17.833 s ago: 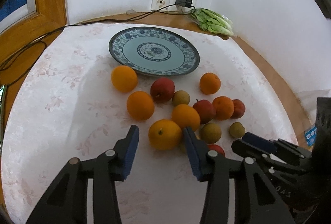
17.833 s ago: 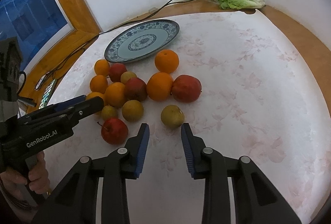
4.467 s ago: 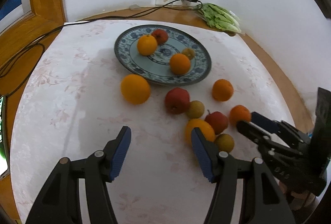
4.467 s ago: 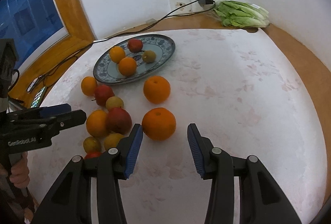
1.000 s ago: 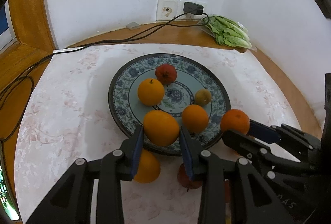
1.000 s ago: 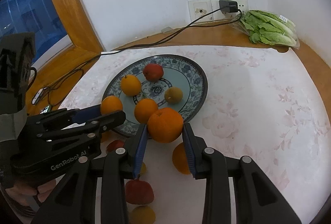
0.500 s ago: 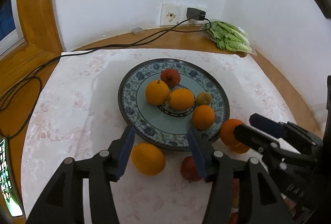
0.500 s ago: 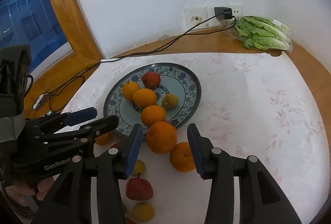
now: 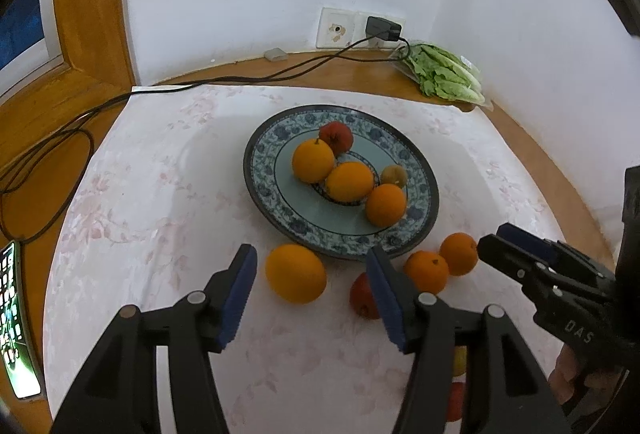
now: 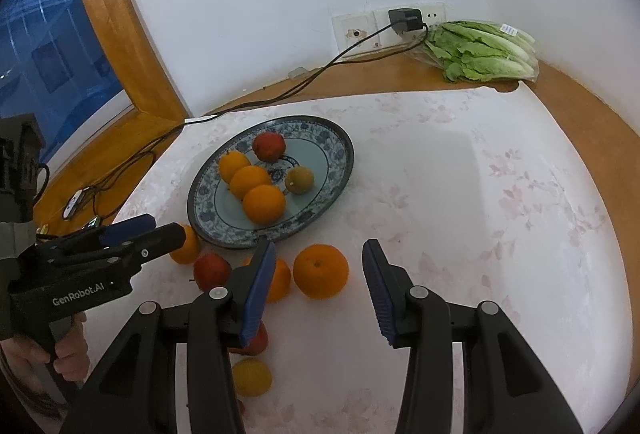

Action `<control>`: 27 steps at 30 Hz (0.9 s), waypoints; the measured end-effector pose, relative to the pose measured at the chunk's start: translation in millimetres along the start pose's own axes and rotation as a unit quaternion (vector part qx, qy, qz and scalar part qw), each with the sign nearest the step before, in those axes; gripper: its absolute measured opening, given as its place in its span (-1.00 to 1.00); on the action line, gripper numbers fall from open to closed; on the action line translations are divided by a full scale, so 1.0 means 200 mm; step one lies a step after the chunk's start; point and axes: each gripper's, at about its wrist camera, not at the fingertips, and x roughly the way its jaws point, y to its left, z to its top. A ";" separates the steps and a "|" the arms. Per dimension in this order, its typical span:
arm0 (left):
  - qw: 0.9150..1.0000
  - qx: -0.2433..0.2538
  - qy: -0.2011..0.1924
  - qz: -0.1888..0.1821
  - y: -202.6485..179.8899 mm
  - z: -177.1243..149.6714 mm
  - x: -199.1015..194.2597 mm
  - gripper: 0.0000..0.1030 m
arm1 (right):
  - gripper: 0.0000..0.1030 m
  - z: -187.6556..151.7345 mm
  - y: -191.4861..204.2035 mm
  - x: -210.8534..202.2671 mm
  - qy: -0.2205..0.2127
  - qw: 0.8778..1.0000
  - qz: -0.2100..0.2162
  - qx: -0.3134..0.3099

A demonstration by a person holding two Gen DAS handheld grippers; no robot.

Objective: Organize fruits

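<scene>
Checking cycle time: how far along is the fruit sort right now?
Done: five fruits sit on the plate: three oranges, a red apple and a small brownish fruit. In hand: nothing; left gripper opening, right gripper open, both empty. Left: the loose fruits on the tablecloth.

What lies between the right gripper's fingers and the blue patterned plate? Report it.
In the right wrist view, one round orange on the white tablecloth, between right gripper and plate.

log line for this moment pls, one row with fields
task: organize fruits | plate: five fruits on it | left hand-held gripper: opening, nothing between jaws | right hand-held gripper: open, empty | orange: on cloth
</scene>
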 end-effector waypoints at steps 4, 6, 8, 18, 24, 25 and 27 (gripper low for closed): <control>1.000 -0.004 0.004 0.004 0.01 -0.01 0.01 0.17 | -0.10 -0.02 0.02 0.00 0.004 1.000 0.009 -0.003; 1.000 -0.006 0.006 0.005 0.02 -0.01 0.01 0.17 | -0.10 -0.02 0.05 0.00 0.003 1.000 0.019 -0.011; 1.000 -0.007 0.007 0.006 0.03 -0.01 0.01 0.17 | -0.11 -0.03 0.09 0.00 0.004 0.999 0.029 -0.021; 1.000 -0.018 0.011 0.014 0.08 -0.05 0.01 0.17 | -0.26 -0.07 0.19 0.08 0.030 0.998 0.027 -0.048; 0.999 -0.024 0.014 0.018 0.10 -0.05 0.02 0.17 | -0.26 -0.08 0.19 0.14 0.045 0.997 0.023 -0.053; 0.999 -0.025 0.014 0.019 0.10 -0.05 0.02 0.17 | -0.26 -0.08 0.19 0.14 0.046 0.997 0.022 -0.055; 0.999 -0.026 0.016 0.019 0.10 -0.05 0.03 0.17 | -0.30 -0.07 0.19 0.14 0.047 0.997 0.018 -0.056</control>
